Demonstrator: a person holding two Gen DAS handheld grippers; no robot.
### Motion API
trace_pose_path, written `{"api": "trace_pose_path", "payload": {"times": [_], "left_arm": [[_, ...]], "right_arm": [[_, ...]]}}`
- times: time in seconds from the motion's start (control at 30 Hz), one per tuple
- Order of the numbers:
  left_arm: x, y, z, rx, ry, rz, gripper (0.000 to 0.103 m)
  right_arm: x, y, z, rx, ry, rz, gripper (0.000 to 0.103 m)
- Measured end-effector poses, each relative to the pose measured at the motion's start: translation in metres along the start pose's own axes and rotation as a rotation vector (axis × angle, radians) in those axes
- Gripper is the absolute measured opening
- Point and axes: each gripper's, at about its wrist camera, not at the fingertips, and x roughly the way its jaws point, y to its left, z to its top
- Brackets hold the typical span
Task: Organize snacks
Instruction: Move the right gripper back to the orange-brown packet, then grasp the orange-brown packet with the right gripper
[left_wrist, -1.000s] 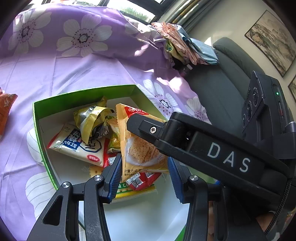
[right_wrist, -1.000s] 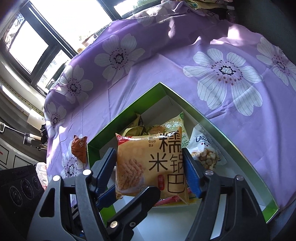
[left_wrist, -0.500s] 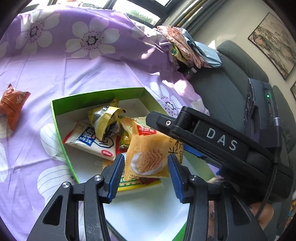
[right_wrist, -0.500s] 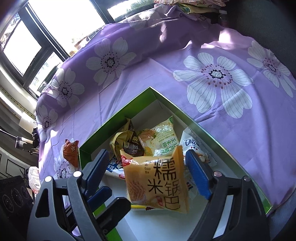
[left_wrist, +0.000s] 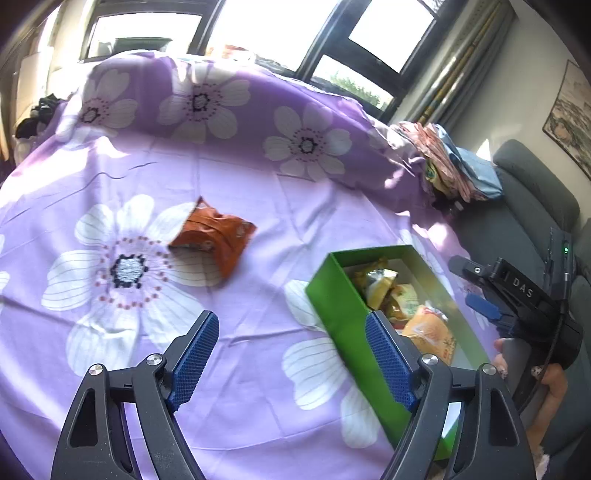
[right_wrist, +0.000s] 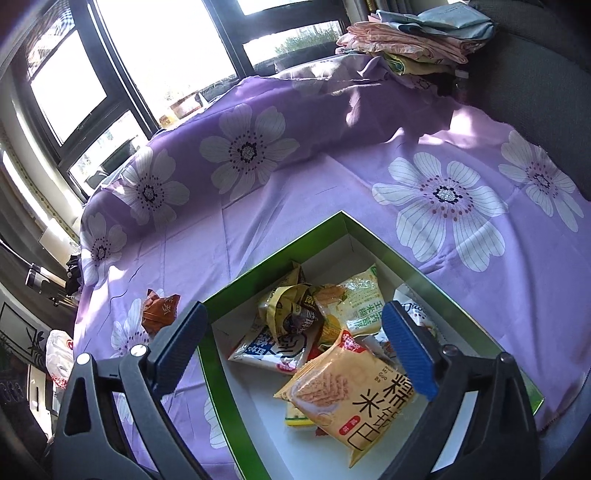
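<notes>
The yellow rice-cracker packet lies loose on the other snacks in the green box, released because that is where snacks are being gathered. Over it the right gripper has just been opening, its fingers spread wide with nothing between them. The left gripper has also just been opening, fingers apart and empty, and it looks over the purple flowered cloth toward the orange snack packet at about eleven o'clock, likely the next pick. The box wall sits just beside its right finger; otherwise the path looks clear. Folded clothes lie at one o'clock, well apart.
</notes>
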Motion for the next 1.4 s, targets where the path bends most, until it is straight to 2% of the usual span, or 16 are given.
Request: {"api": "trace_pose_path", "payload": {"times": [0.07,0.2,0.23,0.3,0.4,0.5,0.63,0.7,0.8,0.97,1.03,1.13,1.2,1.23,1.4], "left_arm": [[-0.006,0.028,-0.001,-0.030,-0.021,0.044,0.082],[-0.007,0.087,-0.012,-0.134,-0.095,0.075,0.082],[-0.006,0.098,-0.013,-0.164,-0.098,0.113,0.082],[-0.002,0.112,-0.009,-0.180,-0.085,0.185,0.082],[-0.007,0.127,-0.005,-0.210,-0.115,0.230,0.082],[-0.012,0.141,-0.003,-0.243,-0.115,0.243,0.082],[-0.013,0.152,-0.004,-0.287,-0.117,0.310,0.082],[-0.009,0.158,-0.003,-0.318,-0.078,0.286,0.082],[-0.006,0.164,-0.004,-0.361,-0.044,0.252,0.082],[-0.008,0.165,-0.003,-0.364,-0.036,0.292,0.082],[-0.007,0.164,-0.002,-0.355,-0.026,0.285,0.082],[-0.007,0.165,-0.001,-0.349,-0.018,0.282,0.082],[-0.007,0.163,0.000,-0.339,-0.017,0.282,0.082],[-0.007,0.163,0.000,-0.332,-0.017,0.284,0.082],[-0.005,0.161,0.001,-0.306,-0.010,0.322,0.082]], "right_arm": [[0.003,0.011,-0.002,-0.030,0.001,0.009,0.097],[0.011,0.034,-0.009,-0.082,0.016,0.031,0.097],[0.013,0.040,-0.011,-0.088,0.017,0.043,0.097],[0.017,0.051,-0.014,-0.093,0.024,0.075,0.097],[0.024,0.070,-0.019,-0.087,0.041,0.124,0.097],[0.037,0.094,-0.022,-0.094,0.081,0.153,0.097],[0.061,0.132,-0.025,-0.124,0.126,0.188,0.097],[0.077,0.151,-0.025,-0.138,0.162,0.207,0.097],[0.108,0.176,-0.026,-0.162,0.229,0.181,0.096],[0.161,0.198,-0.032,-0.092,0.339,0.125,0.096],[0.177,0.210,-0.036,-0.123,0.349,0.064,0.096],[0.195,0.223,-0.040,-0.201,0.319,-0.047,0.095],[0.204,0.223,-0.042,-0.196,0.313,-0.069,0.093],[0.207,0.222,-0.043,-0.193,0.313,-0.069,0.091],[0.206,0.219,-0.046,-0.238,0.305,-0.005,0.066]]}}
